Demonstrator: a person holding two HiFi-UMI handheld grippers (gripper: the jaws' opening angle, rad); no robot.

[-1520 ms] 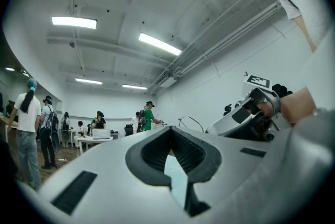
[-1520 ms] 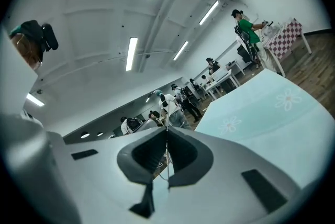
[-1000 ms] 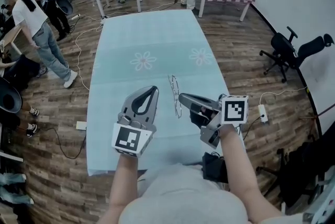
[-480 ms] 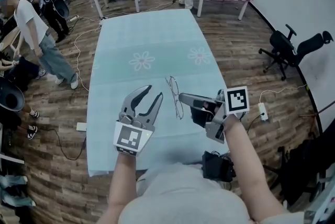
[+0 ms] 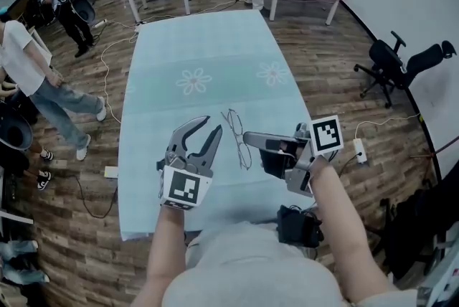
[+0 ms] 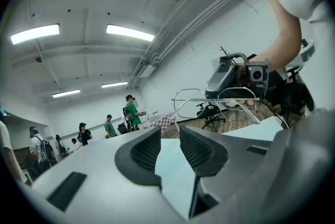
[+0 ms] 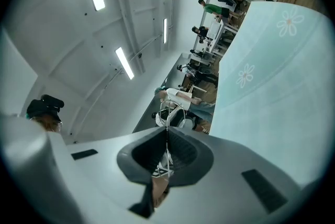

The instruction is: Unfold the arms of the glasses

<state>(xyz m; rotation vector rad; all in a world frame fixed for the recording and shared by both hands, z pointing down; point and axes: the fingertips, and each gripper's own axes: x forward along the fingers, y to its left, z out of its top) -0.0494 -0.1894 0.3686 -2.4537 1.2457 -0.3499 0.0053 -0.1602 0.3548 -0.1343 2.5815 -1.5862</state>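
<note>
Underfoot, wooden floor [image 5: 337, 62], with people [image 5: 32, 76] along the left side and far end, and a black office chair [image 5: 401, 69] off to the right. Next, filling the middle of the head view: long table [image 5: 201, 33] under a pale teal cloth [image 5: 165, 126] printed with flowers. Over its near end, both grippers.

First the left gripper [image 5: 213, 125] [image 6: 170, 152]: jaws spread, having just swung wide and then eased in a little, with nothing between them but cloth beyond. Tips just beside the glasses [image 5: 239, 137], not touching.

Then the right gripper [image 5: 247, 135] [image 7: 166, 152]: jaws pressed together on the thin wire frame, seen edge-on in the slit between them in the right gripper view.

Smallest, the glasses themselves [image 6: 220, 100] [image 7: 167, 123]: wire-rimmed, pinched at the right gripper's tips, placed between the two grippers over the cloth. Lens rims in line away from the person in the head view. Both rims side by side in the left gripper view, just in front of the right gripper [image 6: 230, 74]. Whether clear of the cloth or grazing it, not plain.
</note>
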